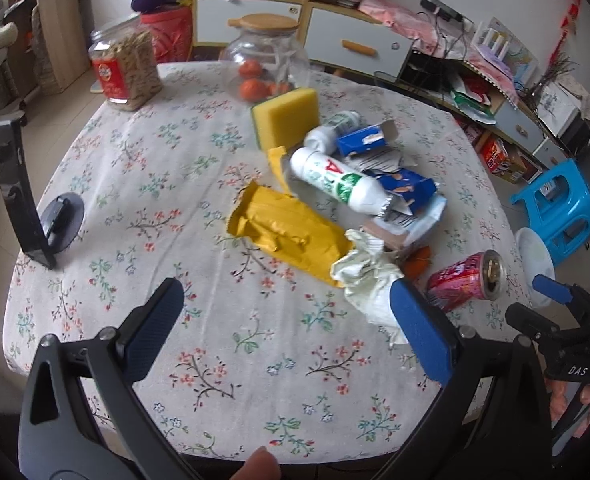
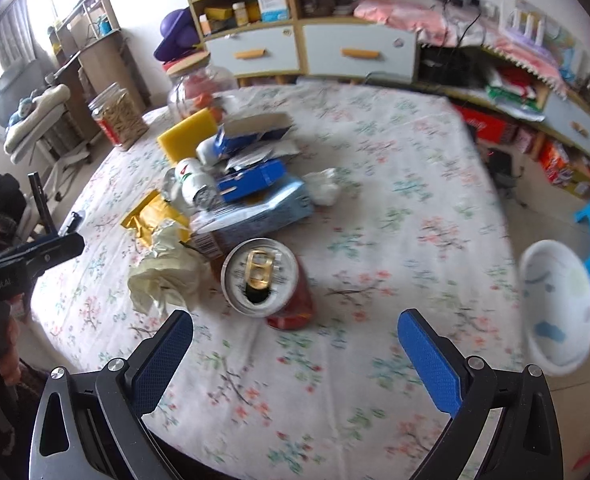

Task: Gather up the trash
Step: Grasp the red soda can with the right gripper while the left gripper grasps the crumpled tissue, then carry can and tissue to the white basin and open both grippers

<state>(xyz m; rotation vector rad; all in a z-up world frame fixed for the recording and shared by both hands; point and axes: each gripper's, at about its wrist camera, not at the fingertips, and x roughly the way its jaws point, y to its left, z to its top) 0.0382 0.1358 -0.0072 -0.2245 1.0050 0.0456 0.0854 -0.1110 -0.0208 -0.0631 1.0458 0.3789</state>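
Observation:
A heap of trash lies on the floral table: a yellow wrapper, a white bottle, blue cartons, crumpled pale paper and a red can on its side. My left gripper is open and empty, low over the table before the heap, its right pad beside the crumpled paper. My right gripper is open and empty, just short of the red can, whose top faces it. The crumpled paper lies left of the can.
A white bin stands off the table's right edge, beside a blue stool. A yellow sponge, a glass jar with oranges and a snack jar stand at the back. A black phone stand is at the left.

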